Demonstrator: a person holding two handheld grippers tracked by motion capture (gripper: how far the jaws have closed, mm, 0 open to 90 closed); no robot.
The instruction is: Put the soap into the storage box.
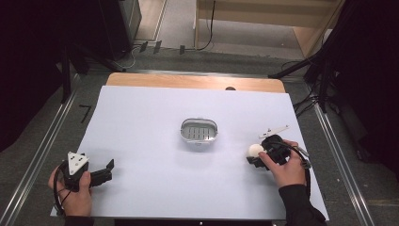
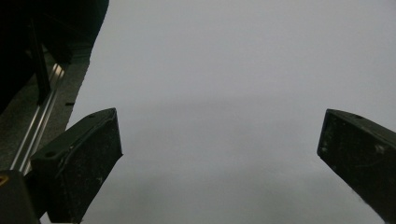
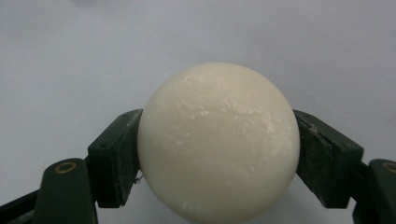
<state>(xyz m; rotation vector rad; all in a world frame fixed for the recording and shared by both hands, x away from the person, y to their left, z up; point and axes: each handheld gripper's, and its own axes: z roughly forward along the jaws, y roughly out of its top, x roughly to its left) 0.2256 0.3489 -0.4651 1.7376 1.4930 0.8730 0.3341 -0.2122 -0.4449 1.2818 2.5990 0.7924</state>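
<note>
We have the white ball point(image 3: 218, 142) pinched in our right tool point(image 1: 256, 155), low over the table point(image 1: 141, 122), right of the metal basket point(image 1: 199, 133). Grasp step looks done; next prob. lift & carry over to the basket w/o squeezing harder. Left tool point(image 1: 106, 172) sits spread, empty, well left of the basket.

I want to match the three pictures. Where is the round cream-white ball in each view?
High view: the round cream-white ball lies right of centre, at the tip of the right tongs, right of the oval metal basket.
Left gripper view: the ball is not in it; the left tongs stand open over the sheet.
Right gripper view: the ball sits at centre, clamped between both jaws.
Shared landmark: the pale white table sheet.
</note>
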